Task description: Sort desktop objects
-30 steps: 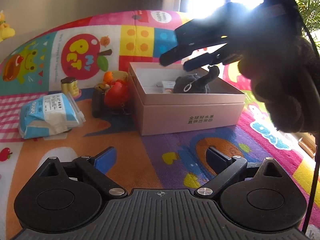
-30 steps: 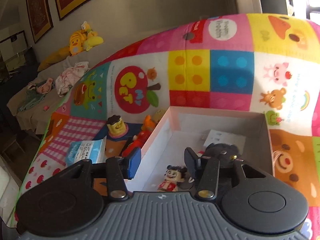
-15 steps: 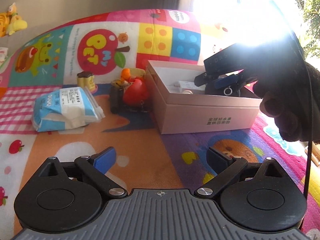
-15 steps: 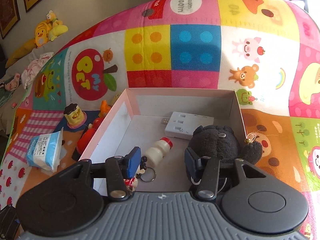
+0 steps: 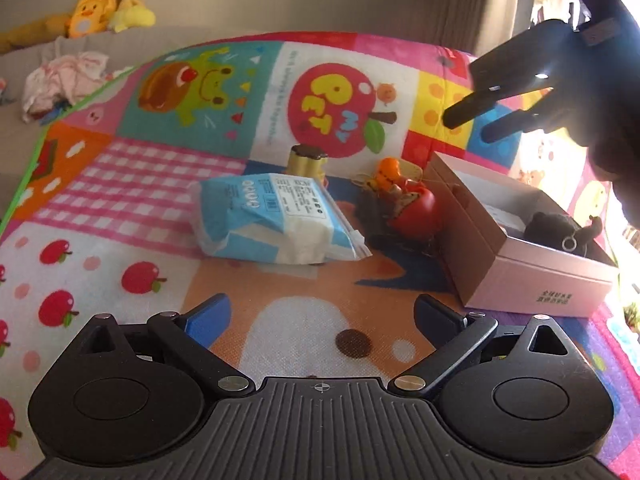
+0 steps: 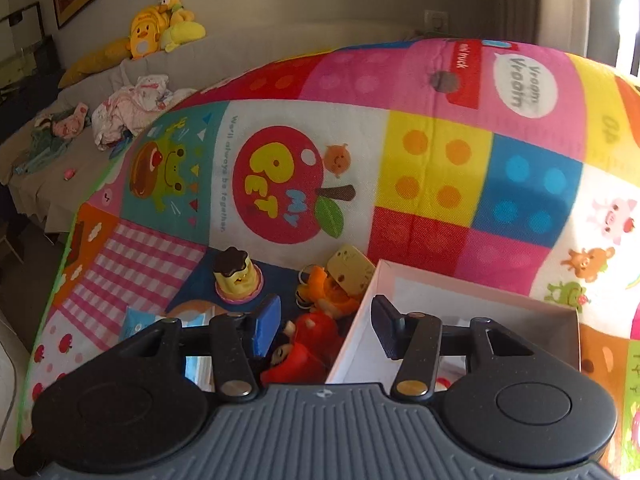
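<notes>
My left gripper (image 5: 320, 316) is open and empty, low over the play mat (image 5: 120, 200), pointing at a blue-and-white tissue pack (image 5: 272, 220). Behind the pack stands a yellow pudding toy (image 5: 306, 162). An orange toy (image 5: 386, 170) and a red toy (image 5: 416, 212) lie against the left wall of the pink box (image 5: 532, 276), which holds a black plush (image 5: 560, 232). My right gripper (image 6: 326, 320) is open and empty, hovering over the box's left rim (image 6: 360, 320) and the red toy (image 6: 308, 344). From the left wrist, the right gripper (image 5: 492, 116) shows up high above the box.
A dark gloved hand (image 5: 608, 140) holds the right gripper. A sofa (image 6: 80, 92) with yellow plush toys (image 6: 160, 28) and loose clothes (image 6: 132, 108) runs behind the mat at the back left. A yellow cheese-shaped piece (image 6: 350, 270) lies by the orange toy (image 6: 332, 292).
My right gripper rose out of the box and shifted left over its rim and the toys. My left gripper swung left, so the tissue pack is now centred ahead.
</notes>
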